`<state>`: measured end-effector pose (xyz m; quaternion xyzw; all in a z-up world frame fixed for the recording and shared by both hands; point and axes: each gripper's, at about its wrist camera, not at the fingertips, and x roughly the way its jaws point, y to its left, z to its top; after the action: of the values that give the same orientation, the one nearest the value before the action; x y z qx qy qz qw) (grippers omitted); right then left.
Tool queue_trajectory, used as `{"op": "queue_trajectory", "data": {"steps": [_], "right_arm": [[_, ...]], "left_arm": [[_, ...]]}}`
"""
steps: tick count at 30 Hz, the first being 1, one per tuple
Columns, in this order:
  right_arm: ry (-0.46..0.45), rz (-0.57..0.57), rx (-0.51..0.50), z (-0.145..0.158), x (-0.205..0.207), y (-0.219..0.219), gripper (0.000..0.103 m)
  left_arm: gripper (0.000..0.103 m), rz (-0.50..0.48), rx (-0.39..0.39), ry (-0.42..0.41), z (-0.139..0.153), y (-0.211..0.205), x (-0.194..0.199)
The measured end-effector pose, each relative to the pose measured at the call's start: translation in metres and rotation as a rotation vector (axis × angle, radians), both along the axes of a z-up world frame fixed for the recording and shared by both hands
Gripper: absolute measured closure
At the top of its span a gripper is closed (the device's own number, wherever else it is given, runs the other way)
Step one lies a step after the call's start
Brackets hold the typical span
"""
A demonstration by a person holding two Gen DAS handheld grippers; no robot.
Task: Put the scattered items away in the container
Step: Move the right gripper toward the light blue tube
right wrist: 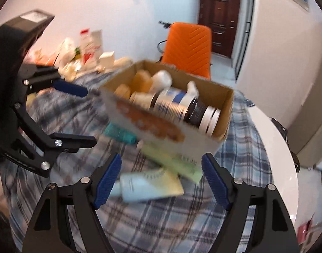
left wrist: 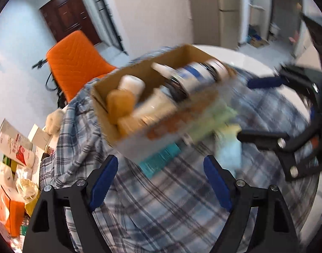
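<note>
Left gripper (left wrist: 161,181): its jaws are held wide apart and nothing is gripped between them. Only the checked cloth (left wrist: 173,210) is seen in the gap.

Right gripper (right wrist: 162,182): its jaws are also spread wide and nothing is pinched. A pale blue and yellow tube (right wrist: 148,186) is seen lying flat on the cloth between the two pads, but it is not touched by them.

Items still out: besides that tube, a light green pack (right wrist: 177,164) is seen just behind it, pressed close to the near wall of the box. A teal pack (left wrist: 161,160) is seen a bit to the left, partly tucked under the box.

Container: a cardboard box (right wrist: 226,97) is placed on the cloth, in the middle of the table, just beyond both grippers. It is already filled with a big bottle lying on its side (right wrist: 182,105) and some tan and white jars.

Far side: an orange chair (right wrist: 188,48) is seen behind the table.

What could go wrong: the pictures are blurred, so the aim could be missed. The tube is soft and flat, so it could be squashed or slip out. The box could be bumped and pushed. The cloth could be caught by the pads and dragged. The box is nearly full, so things could be tipped out.
</note>
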<state>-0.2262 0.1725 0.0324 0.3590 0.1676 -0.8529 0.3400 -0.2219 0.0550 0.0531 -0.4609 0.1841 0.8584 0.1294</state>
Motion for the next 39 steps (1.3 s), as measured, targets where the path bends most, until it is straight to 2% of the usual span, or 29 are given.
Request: {"op": "queue_trajectory", "data": {"steps": [2, 4, 8, 11, 18, 23, 25, 29, 39], "right_arm": [[-0.031, 0.034, 0.009, -0.011, 0.001, 0.004, 0.025], [-0.064, 0.06, 0.02, -0.023, 0.002, 0.008, 0.018], [-0.081, 0.114, 0.06, -0.042, 0.004, 0.014, 0.015], [-0.072, 0.126, 0.093, -0.049, 0.002, 0.017, 0.015], [-0.102, 0.173, 0.072, -0.052, -0.007, 0.018, 0.015], [-0.086, 0.226, 0.119, -0.058, -0.008, 0.012, 0.014], [-0.094, 0.232, 0.123, -0.059, -0.011, 0.011, 0.009], [-0.146, 0.236, 0.096, -0.061, -0.019, 0.01, 0.008], [-0.166, 0.253, 0.108, -0.072, -0.021, 0.003, 0.008]], "left_arm": [[0.018, -0.046, -0.011, -0.034, -0.011, 0.011, 0.009], [0.018, -0.082, -0.031, -0.053, -0.023, 0.02, 0.014], [0.018, -0.123, -0.091, -0.041, -0.041, 0.032, 0.017], [0.018, -0.136, -0.09, -0.047, -0.047, 0.035, 0.013], [0.018, -0.186, -0.082, -0.059, -0.051, 0.047, 0.016], [0.018, -0.231, -0.065, -0.087, -0.053, 0.055, 0.023], [0.018, -0.236, -0.062, -0.083, -0.053, 0.058, 0.023], [0.018, -0.222, -0.04, -0.1, -0.055, 0.063, 0.014], [0.018, -0.204, -0.018, -0.167, -0.071, 0.061, 0.003]]}}
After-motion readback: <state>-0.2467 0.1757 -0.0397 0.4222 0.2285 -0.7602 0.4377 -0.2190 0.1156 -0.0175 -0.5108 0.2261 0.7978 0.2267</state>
